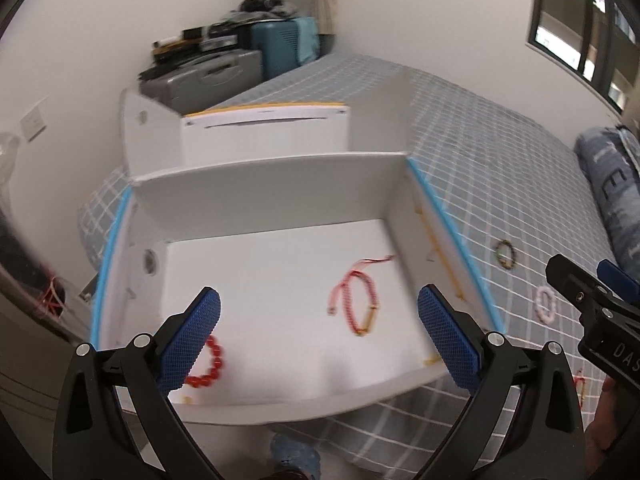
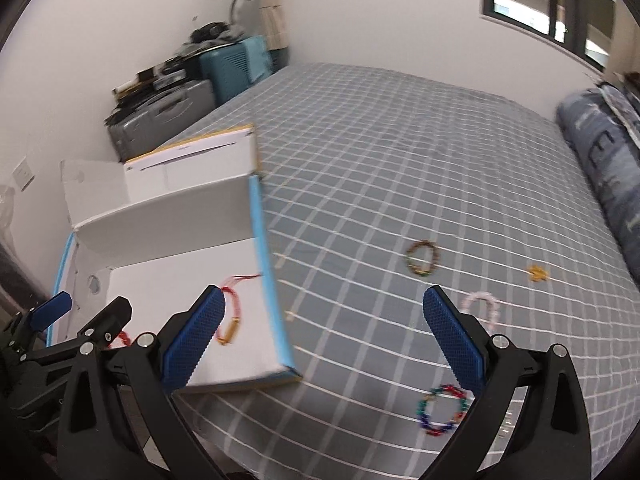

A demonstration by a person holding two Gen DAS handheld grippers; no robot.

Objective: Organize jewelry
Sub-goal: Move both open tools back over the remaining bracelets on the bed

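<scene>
An open white box (image 1: 280, 196) with blue-taped edges sits on the checked bed. Inside lie a pink and red corded bracelet (image 1: 356, 300) and a red bead bracelet (image 1: 210, 364), the latter partly behind my left finger pad. My left gripper (image 1: 320, 336) hovers open over the box, empty. My right gripper (image 2: 324, 340) is open and empty above the bedsheet, right of the box (image 2: 264, 264). On the sheet lie a dark beaded bracelet (image 2: 422, 258), a pale pink bracelet (image 2: 482, 306), a multicoloured bead bracelet (image 2: 442, 412) and a small yellow piece (image 2: 538, 273).
The grey checked bedsheet (image 2: 400, 152) spreads wide to the right. A rolled blue quilt (image 2: 608, 168) lies along the right edge. Suitcases and clutter (image 2: 180, 100) stand against the far wall. A window (image 2: 548, 4) is at upper right.
</scene>
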